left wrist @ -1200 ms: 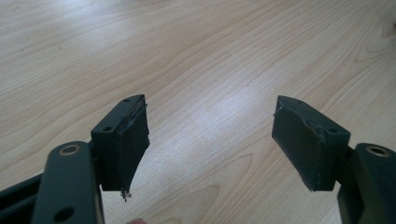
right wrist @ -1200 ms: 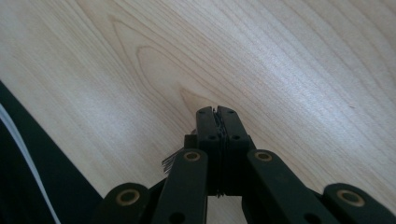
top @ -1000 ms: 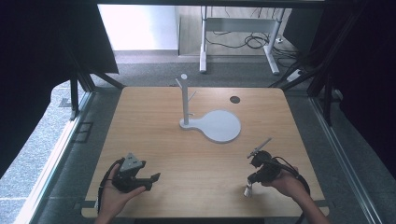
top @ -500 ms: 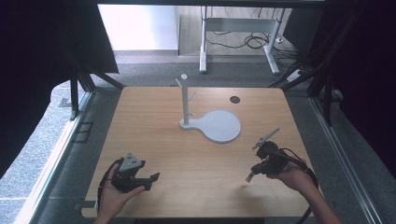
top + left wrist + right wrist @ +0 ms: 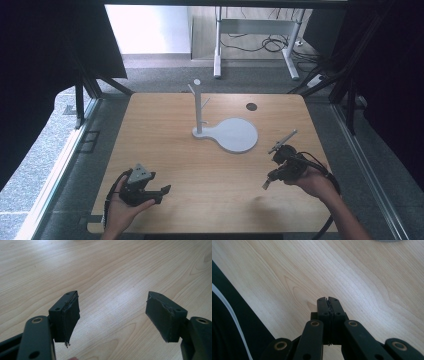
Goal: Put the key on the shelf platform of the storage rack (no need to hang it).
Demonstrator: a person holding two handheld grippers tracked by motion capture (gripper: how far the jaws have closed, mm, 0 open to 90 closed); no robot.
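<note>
Wooden table [image 5: 210, 190] is carrying a grey stand [image 5: 227, 131] toward its far edge, peg upright, ahead-left of my right gripper [image 5: 280, 162]. I am holding that nearer gripper's jaws pressed together, empty; my left gripper [image 5: 150, 190], by the near edge, is gaping empty.

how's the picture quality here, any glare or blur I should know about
High view: soft and low in detail, bright floor beyond the wooden table, dark curtains at both sides. Left gripper view: sharp, with a pale sheen on the wood between the open jaws of the left hand-held gripper. Right gripper view: wood grain crisp, near linkage slightly soft.
</note>
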